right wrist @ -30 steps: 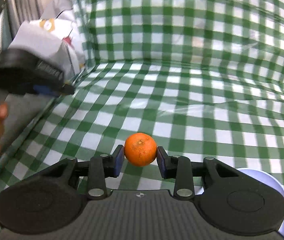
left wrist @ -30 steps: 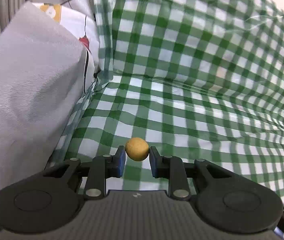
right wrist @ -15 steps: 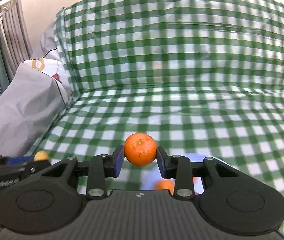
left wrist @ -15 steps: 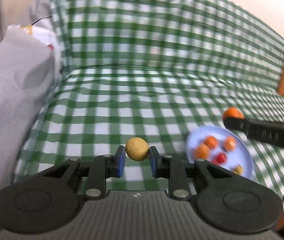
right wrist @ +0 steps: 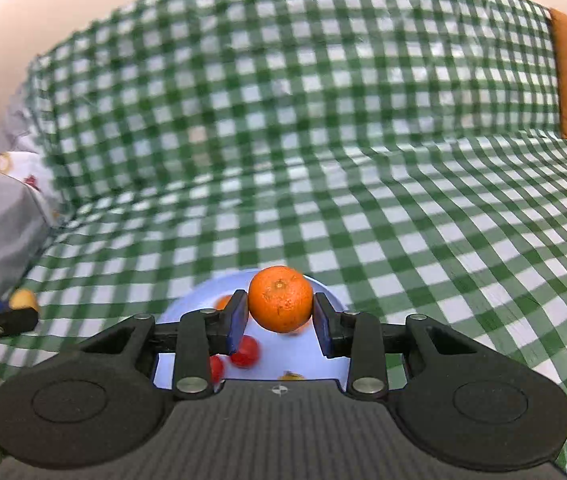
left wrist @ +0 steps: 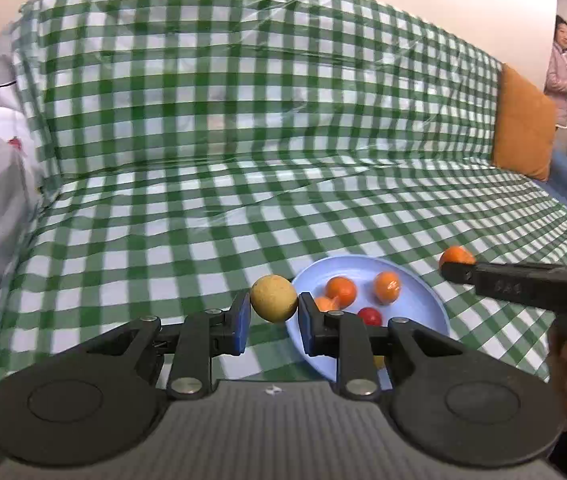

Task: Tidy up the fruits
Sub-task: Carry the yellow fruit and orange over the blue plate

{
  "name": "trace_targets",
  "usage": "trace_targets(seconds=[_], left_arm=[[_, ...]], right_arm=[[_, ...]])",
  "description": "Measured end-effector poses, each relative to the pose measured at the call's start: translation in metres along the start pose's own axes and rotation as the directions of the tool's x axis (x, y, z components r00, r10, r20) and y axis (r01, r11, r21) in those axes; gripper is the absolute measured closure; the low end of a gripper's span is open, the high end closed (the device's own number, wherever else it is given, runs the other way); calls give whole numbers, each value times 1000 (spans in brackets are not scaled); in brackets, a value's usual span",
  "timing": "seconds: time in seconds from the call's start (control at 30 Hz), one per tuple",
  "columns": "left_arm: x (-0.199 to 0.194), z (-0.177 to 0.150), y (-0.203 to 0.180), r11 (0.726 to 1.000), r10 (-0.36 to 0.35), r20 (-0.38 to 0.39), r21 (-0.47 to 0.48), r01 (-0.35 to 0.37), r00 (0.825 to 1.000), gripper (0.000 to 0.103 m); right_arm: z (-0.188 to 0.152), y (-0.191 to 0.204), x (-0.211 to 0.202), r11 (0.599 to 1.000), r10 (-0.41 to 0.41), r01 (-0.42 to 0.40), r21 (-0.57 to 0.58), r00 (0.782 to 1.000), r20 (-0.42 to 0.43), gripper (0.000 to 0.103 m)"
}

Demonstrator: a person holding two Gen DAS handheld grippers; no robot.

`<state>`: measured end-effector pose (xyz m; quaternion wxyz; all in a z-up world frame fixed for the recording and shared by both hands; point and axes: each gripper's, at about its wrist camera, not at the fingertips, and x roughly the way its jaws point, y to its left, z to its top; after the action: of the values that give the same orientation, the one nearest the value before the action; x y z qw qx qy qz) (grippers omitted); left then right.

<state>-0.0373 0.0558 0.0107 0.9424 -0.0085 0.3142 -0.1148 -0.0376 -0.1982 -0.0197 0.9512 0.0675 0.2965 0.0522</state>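
Green-and-white checked plastic cloth: covers the sofa seat and back.
Pale blue round plate: lies on the cloth, holding small orange and red fruits.
Right gripper: jaws narrowly parted, clamping a round orange mandarin above the plate.
Left gripper: jaws narrowly parted, gripping a small dull-yellow round fruit just beside the plate's rim.

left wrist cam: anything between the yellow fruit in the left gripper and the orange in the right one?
Yes: the blue plate with small fruits lies between yellow fruit and orange.
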Motion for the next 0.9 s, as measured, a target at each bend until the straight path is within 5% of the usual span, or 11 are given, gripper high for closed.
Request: trace_targets(seconds=[0.37,0.9], left_arm=[[33,1,-39,998,-67,-38,16,68,997,75],[42,-8,-64,995,-61,-52,80,65,997,75]], right_arm=[[-7,-19,7,1000,-26,26,-10,999,-25,66],[-6,0,3,997,-36,39,-64,998,44,66]])
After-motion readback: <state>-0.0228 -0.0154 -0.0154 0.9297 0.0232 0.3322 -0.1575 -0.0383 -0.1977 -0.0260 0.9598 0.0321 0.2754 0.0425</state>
